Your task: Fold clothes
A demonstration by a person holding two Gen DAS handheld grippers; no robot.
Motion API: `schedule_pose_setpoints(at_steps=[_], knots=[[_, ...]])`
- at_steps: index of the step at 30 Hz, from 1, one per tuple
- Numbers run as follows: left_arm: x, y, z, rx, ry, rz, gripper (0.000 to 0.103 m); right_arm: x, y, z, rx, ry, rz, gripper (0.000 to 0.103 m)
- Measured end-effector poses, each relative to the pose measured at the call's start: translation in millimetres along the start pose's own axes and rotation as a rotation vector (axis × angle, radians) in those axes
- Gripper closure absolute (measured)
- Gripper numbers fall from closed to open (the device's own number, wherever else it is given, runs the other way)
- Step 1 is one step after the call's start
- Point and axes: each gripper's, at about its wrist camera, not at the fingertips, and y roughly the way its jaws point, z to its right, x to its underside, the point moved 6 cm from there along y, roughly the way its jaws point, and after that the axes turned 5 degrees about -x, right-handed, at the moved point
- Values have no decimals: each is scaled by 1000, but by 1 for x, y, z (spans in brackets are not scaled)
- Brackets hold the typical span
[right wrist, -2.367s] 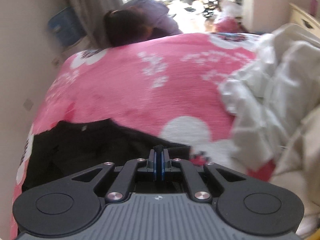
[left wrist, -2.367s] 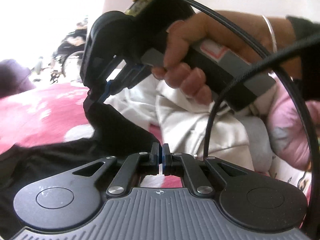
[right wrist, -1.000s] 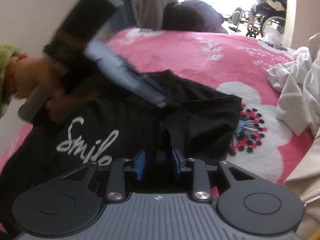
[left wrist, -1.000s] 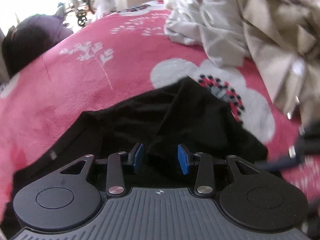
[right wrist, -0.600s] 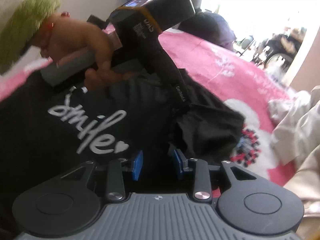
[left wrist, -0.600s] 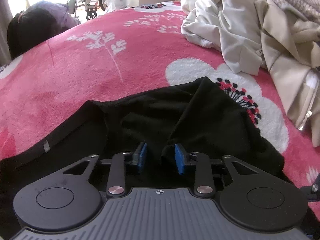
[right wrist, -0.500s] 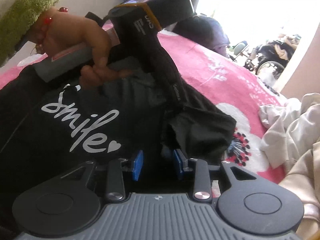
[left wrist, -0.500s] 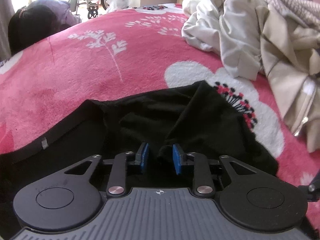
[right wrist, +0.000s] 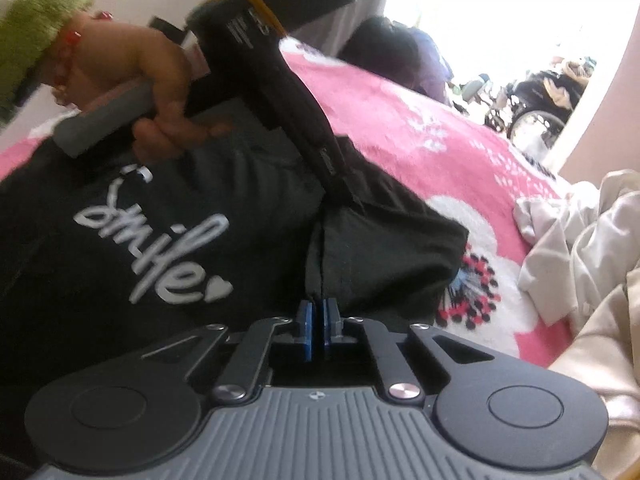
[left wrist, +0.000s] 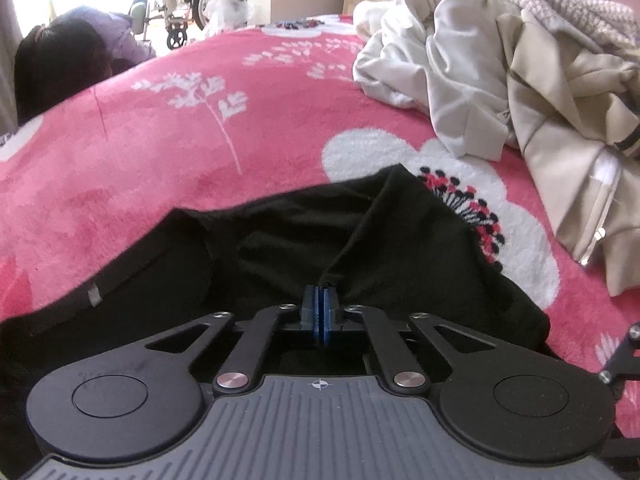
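The black shirt [right wrist: 168,240] lies on the pink bed [left wrist: 168,152], word side up. Both grippers pinch its rumpled sleeve: the left gripper [left wrist: 320,312] farther up, the right gripper [right wrist: 318,330] nearer. The shirt's body spreads left of them.

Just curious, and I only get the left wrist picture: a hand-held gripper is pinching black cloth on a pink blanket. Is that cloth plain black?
Observer: No. The right wrist view shows that the black shirt carries white script lettering reading "Smile", with a small heart.
Operator: What is the other one doing?
Observer: The right hand-held gripper is shut on a raised fold of the same shirt.
Operator: And who holds the left hand-held gripper?
Observer: A hand with a fuzzy green cuff grips its handle.
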Motion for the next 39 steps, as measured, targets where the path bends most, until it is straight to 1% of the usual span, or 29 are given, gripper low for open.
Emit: schedule_pose_setpoints(at_steps=[2, 6, 11, 12, 13, 15, 17, 18, 20, 22, 26, 30, 31, 33, 35, 37, 39], knots=[[-1, -1, -4, -15, -3, 0, 103, -3, -1, -4, -15, -7, 10, 98], [1, 4, -10, -53, 0, -12, 103, -1, 6, -11, -39, -7, 0, 99], [7, 11, -3, -116, 84, -13, 101, 5, 5, -10, -131, 75, -5, 95], [7, 12, -1, -127, 100, -6, 101, 6, 4, -9, -150, 91, -6, 90], [7, 12, -1, -137, 110, 1, 101, 7, 4, -9, -168, 107, -7, 81], [6, 12, 0, -154, 117, 9, 99, 9, 3, -9, -205, 140, -8, 71], [6, 12, -1, -171, 122, 15, 98, 11, 2, -8, -242, 172, -10, 71], [6, 11, -2, -180, 125, 17, 96, 13, 1, -3, -246, 195, -9, 71], [6, 10, -4, -198, 128, 22, 89, 18, -4, 12, -232, 249, -2, 71], [3, 7, -7, -219, 126, 31, 85, 22, -9, 28, -218, 304, 4, 71], [-13, -7, -3, -221, 149, 50, 78, 31, -18, 59, -190, 413, 17, 71], [-29, -20, 0, -224, 172, 68, 76, 41, -28, 90, -161, 521, 30, 70], [-34, -23, 4, -218, 184, 70, 72, 43, -30, 98, -154, 548, 33, 70], [-51, -23, 20, -179, 207, 65, 66, 43, -28, 103, -167, 553, 36, 70], [-69, -16, 34, -138, 179, 50, 56, 41, -24, 101, -184, 533, 44, 70], [-81, -6, 48, -102, 148, 43, 51, 39, -20, 96, -194, 498, 48, 70], [-84, 8, 62, -83, 123, 35, 49, 41, -18, 92, -187, 475, 48, 70]])
